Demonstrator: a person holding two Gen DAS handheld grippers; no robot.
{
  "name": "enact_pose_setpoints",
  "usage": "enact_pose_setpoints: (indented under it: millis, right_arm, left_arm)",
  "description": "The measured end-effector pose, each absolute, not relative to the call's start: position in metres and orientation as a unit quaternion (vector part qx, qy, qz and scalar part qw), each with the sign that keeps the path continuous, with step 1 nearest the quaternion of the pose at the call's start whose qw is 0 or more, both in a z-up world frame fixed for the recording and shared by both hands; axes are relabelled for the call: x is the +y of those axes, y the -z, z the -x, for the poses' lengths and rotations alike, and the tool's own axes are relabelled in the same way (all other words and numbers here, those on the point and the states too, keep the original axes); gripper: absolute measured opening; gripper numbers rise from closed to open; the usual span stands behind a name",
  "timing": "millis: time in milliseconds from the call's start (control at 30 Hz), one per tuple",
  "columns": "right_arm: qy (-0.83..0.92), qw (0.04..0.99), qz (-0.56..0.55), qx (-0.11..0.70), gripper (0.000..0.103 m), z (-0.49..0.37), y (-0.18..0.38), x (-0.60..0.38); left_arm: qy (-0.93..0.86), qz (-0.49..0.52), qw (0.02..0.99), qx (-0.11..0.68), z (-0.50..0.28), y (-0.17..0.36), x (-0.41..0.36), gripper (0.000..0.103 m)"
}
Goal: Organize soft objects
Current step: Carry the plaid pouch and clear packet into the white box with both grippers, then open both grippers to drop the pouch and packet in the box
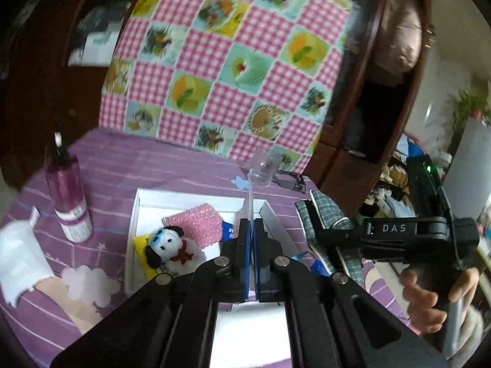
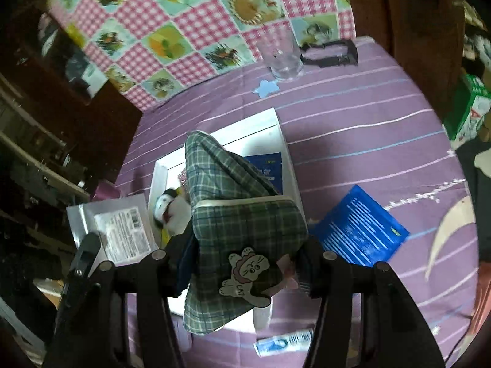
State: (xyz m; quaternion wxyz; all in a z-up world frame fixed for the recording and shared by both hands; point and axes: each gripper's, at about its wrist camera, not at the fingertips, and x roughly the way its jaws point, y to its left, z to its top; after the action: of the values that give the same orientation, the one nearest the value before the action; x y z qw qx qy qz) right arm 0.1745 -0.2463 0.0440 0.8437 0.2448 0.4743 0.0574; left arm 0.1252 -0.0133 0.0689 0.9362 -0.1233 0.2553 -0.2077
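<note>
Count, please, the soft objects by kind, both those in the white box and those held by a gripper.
Plush dog, in the white box: 1
Pink knitted cloth, in the box: 1
Plaid slipper, held by the right gripper: 1
Total: 3

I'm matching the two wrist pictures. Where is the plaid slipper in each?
Left wrist view: the plaid slipper is right of centre, beside the white box, clamped in the right gripper.
Right wrist view: the slipper fills the centre, over the box, cat patch toward the camera.
Shared landmark: the toy dog lying in the box.
</note>
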Motion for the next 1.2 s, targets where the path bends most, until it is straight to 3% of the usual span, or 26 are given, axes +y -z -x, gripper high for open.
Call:
enact_pose_setpoints:
  millis: [400, 567, 733, 933, 1133, 1200]
  right_arm:
    - [-0.063, 0.829, -0.274, 0.483, 0.057, -0.243, 0.023, -0.248]
    - [-0.07, 0.831, -0.288, 0.471, 0.06, -0.242, 0.024, -0.252]
    - [-0.082, 0.832, -0.229, 0.498, 0.074, -0.242, 0.019, -0.237]
    - [-0.105, 0.804, -0.247, 0.531, 0.074, -0.237, 0.012, -0.245]
    - [-0.104, 0.819, -0.236, 0.513, 0.074, -0.223, -0.012, -0.255]
    - [-0.098, 0.827, -0.232, 0.502, 0.074, -0.22, -0.017, -0.257]
  left_arm:
    - [0.206, 0.156, 0.909, 0.326, -0.19, -0.006, -0.032, 0.0]
    - [0.19, 0.172, 0.895, 0.366, -0.2, 0.019, -0.027, 0.0]
    - [0.152, 0.166, 0.885, 0.408, -0.205, 0.033, -0.02, 0.0]
    - [0.134, 0.135, 0.896, 0.401, -0.197, 0.03, -0.023, 0.0]
    - [0.123, 0.095, 0.914, 0.374, -0.183, 0.02, -0.029, 0.017]
    - [0.134, 0.104, 0.915, 0.366, -0.18, 0.015, -0.027, 0.035]
